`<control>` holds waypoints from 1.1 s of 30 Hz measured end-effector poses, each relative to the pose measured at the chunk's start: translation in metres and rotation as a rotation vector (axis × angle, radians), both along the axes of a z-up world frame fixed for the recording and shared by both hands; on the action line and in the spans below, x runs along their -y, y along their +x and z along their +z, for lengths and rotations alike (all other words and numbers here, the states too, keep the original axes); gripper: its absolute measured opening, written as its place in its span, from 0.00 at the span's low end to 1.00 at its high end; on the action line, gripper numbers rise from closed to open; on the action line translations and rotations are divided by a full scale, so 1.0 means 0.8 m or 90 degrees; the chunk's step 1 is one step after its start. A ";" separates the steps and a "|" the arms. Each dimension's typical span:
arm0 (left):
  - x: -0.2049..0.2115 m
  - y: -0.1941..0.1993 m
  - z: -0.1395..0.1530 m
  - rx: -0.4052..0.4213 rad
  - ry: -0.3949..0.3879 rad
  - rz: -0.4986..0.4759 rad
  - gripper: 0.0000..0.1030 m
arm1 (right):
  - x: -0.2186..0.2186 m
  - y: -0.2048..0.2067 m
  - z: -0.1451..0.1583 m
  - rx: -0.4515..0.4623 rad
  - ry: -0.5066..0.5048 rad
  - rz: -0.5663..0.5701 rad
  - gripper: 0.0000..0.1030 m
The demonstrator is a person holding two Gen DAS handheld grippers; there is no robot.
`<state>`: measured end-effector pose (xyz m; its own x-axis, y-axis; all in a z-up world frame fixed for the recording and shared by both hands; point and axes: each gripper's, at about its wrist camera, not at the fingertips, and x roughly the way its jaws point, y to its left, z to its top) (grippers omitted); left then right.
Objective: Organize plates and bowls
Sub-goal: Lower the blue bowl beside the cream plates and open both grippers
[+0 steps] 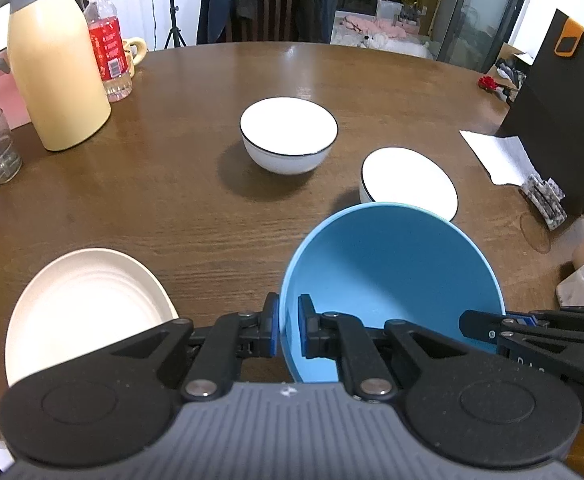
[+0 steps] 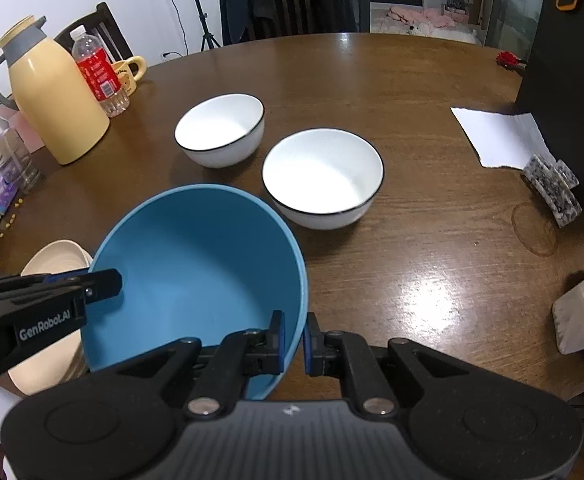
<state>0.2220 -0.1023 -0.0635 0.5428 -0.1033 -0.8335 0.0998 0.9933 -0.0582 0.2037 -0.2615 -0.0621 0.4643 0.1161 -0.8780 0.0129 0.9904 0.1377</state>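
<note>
Grippers pitched downward over tabletop: left gripper and right gripper each clamped on blue bowl rim, opposite sides.

desk: brown wood | on it: two white bowls, cream plate, yellow jug, water bottle, white paper

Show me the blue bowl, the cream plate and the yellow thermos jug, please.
blue bowl (image 2: pixel 195 264): right wrist view, inner wall.
cream plate (image 1: pixel 87 308): left wrist view, its middle.
yellow thermos jug (image 1: pixel 57 80): left wrist view, its body.
</note>
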 end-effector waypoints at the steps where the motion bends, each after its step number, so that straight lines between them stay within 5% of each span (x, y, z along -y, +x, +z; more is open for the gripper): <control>1: 0.002 0.000 -0.001 -0.002 0.000 -0.001 0.10 | 0.002 -0.001 -0.002 -0.002 0.000 -0.001 0.08; 33: 0.036 -0.002 -0.046 -0.070 0.005 -0.021 0.10 | 0.038 -0.016 -0.043 -0.056 -0.007 -0.010 0.08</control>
<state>0.2201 -0.1311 -0.1002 0.4446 -0.1125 -0.8886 0.1263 0.9900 -0.0621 0.1906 -0.2915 -0.0967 0.3871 0.0994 -0.9166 0.0403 0.9914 0.1245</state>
